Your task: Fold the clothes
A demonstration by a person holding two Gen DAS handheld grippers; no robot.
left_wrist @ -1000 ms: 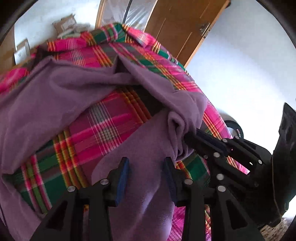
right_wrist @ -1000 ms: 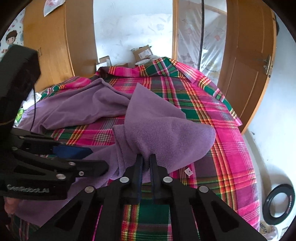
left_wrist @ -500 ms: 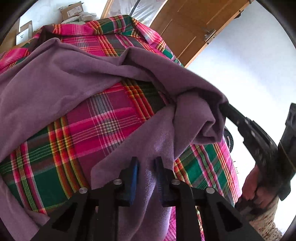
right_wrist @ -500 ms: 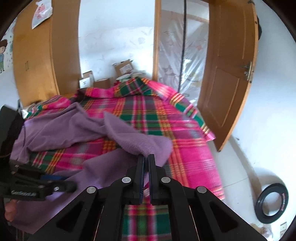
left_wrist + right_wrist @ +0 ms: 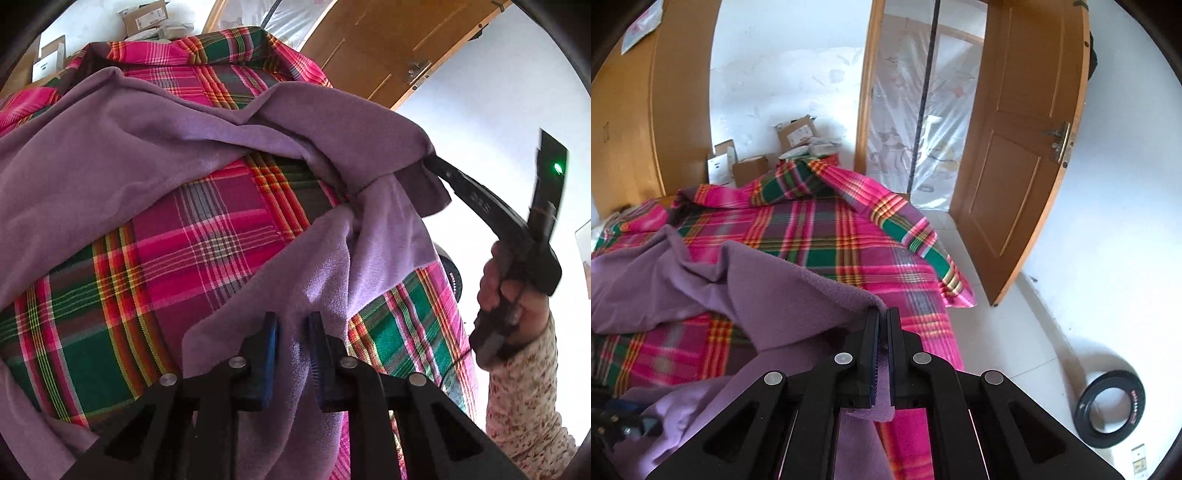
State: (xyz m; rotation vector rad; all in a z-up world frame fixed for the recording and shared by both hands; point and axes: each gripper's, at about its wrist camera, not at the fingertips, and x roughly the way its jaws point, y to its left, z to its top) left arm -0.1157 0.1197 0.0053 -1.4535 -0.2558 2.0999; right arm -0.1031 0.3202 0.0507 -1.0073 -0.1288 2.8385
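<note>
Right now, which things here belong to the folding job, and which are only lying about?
For the job: purple fleece garment, left gripper, right gripper, plaid bedcover.

Lying about: cardboard boxes, black ring on the floor, wooden door.

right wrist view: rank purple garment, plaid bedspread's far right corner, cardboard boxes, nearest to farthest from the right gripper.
From the right gripper:
1. purple garment: clamped in the jaws, spreading left.
2. plaid bedspread: its green right corner hangs just beyond, toward the door.
3. cardboard boxes: against the far wall, past the bed's far end.
</note>
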